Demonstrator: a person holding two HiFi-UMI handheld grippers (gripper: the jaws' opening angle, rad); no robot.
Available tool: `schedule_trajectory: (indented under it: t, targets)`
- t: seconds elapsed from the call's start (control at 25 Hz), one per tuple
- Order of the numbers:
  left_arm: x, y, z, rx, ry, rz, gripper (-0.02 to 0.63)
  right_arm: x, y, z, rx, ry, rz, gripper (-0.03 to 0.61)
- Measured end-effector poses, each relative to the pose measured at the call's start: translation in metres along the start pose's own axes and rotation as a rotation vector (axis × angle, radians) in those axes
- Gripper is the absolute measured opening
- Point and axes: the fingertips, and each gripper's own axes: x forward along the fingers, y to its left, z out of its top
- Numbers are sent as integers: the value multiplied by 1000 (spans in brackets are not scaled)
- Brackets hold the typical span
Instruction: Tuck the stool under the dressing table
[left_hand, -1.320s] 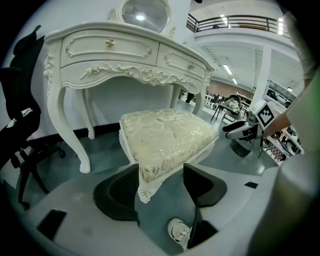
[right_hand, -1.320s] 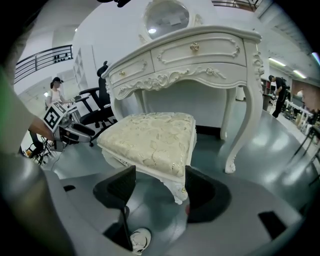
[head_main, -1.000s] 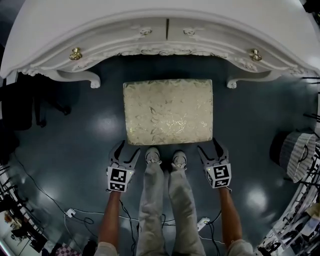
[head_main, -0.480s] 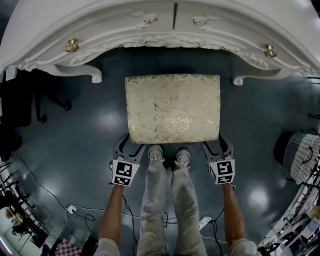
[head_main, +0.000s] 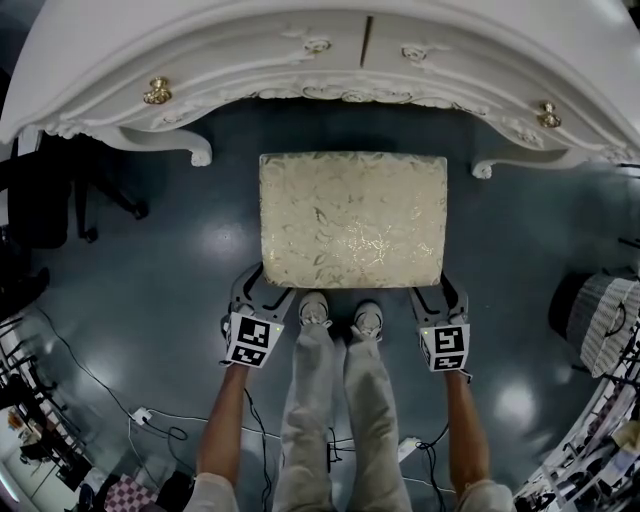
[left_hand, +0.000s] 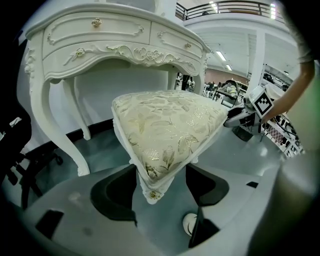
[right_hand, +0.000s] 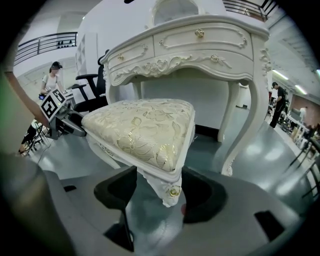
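The cream flowery padded stool (head_main: 352, 220) stands on the dark floor (head_main: 150, 280) before the white carved dressing table (head_main: 300, 50), near corners loose inside the left claw (head_main: 262, 286), just opening wider, and right claw (head_main: 437, 290), both spread, so a crooked shove might bump a curved table leg (head_main: 196, 152).

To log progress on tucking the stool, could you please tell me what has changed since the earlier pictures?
Both came forward to the stool: the left hand-held gripper, jaws just opening wider, and the right hand-held gripper now each straddle a near corner, not clamping it. The stool stayed in front of the dressing table, not tucked under.
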Motion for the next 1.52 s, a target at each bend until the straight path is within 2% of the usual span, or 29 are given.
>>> schedule_trajectory:
  t: [1.0,1.52]
  targets:
    - [50,63,63,48,-41,35,293,55,-41,63,-14,-67,-31,253]
    - [67,87,91,54,-45,24,295,76,-55,85,-18,-32,-59,248]
